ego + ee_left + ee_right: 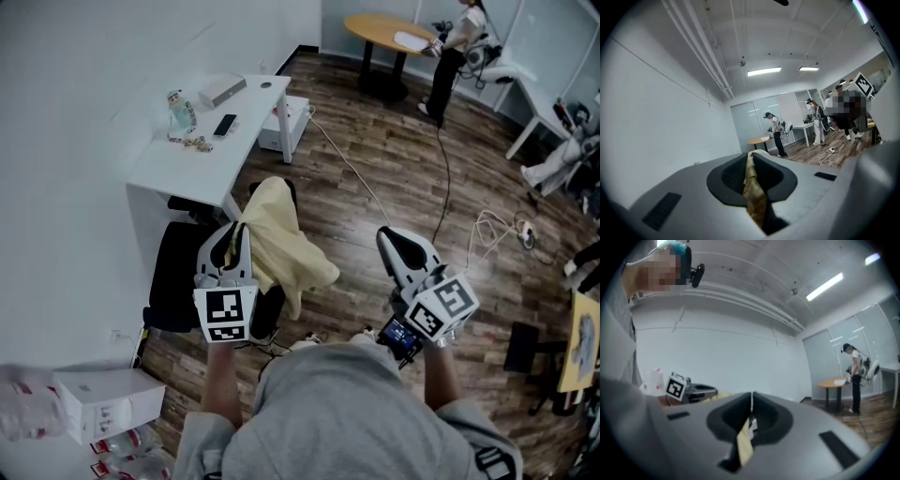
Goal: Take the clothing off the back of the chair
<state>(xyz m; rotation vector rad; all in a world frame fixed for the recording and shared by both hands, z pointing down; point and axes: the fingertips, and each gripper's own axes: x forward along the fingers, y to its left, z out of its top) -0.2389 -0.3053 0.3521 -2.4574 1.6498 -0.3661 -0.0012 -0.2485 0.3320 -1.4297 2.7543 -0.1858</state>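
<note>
Wearing a grey top (347,417) at the near edge, with a gripper in each hand. Pinching the yellow cloth (286,246) in the left gripper (238,231): jaws nearly together, a narrow fold of fabric squeezed between the pads and running back toward the camera in the left gripper view. Holding the right gripper (386,239) out to the right, apart from the cloth's hanging corner, jaws closed on a thin tan strip (744,444) low in the slot; cannot tell whether that strip is part of the cloth.

Hanging from the left jaws, draped down and to the right over the black chair (173,272), hiding most of its back; cannot tell whether clear of the chair. At the near left, a white carton (108,394) by the wall.

Just beyond, the chair tucked partly under a white desk (183,167). On the desk, a phone (225,125), a bottle (179,108) beside it, and a flat box (222,91) toward the far end.

Farther out, wood floor (394,159) with a cable (441,187) trailing across it. At the far end, a round table (380,28), a person (452,56) standing just beside it.
</note>
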